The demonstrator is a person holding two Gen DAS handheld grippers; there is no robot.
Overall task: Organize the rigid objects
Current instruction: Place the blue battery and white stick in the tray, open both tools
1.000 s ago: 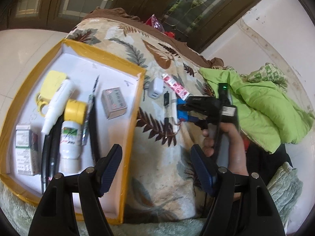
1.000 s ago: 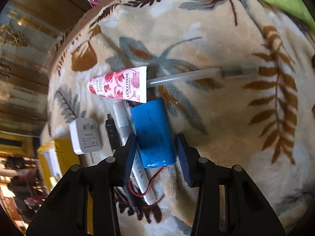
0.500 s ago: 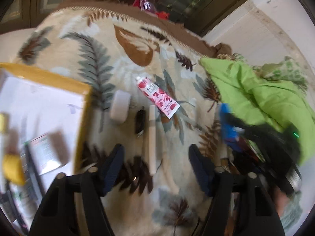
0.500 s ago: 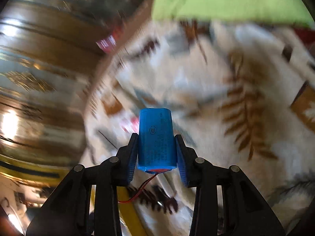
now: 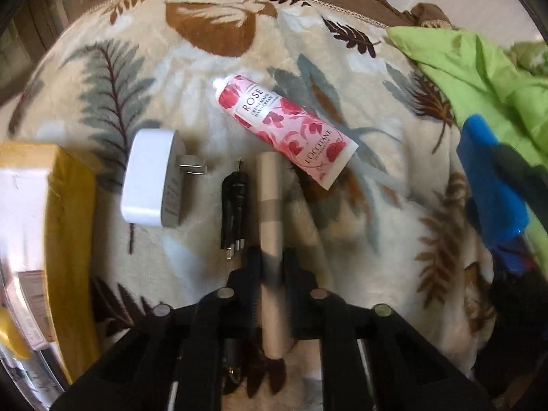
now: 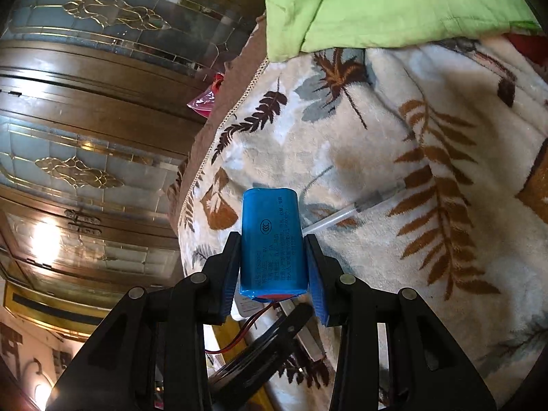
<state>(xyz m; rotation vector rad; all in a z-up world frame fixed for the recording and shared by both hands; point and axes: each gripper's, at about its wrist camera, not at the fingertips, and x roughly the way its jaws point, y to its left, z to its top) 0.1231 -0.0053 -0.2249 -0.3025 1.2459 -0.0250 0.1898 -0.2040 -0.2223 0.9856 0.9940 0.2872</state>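
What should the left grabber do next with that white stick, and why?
Probably lift it toward the yellow box. The left gripper is already shut on the stick, which lies on the blanket beside the black plug.

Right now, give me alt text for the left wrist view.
The left claw is shut on a beige tube lying on a leaf-print blanket. A black plug and white charger lie left of it, a rose cream tube beyond.

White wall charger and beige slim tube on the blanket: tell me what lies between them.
In the left wrist view, a small black plug adapter lies between the white wall charger and the beige slim tube.
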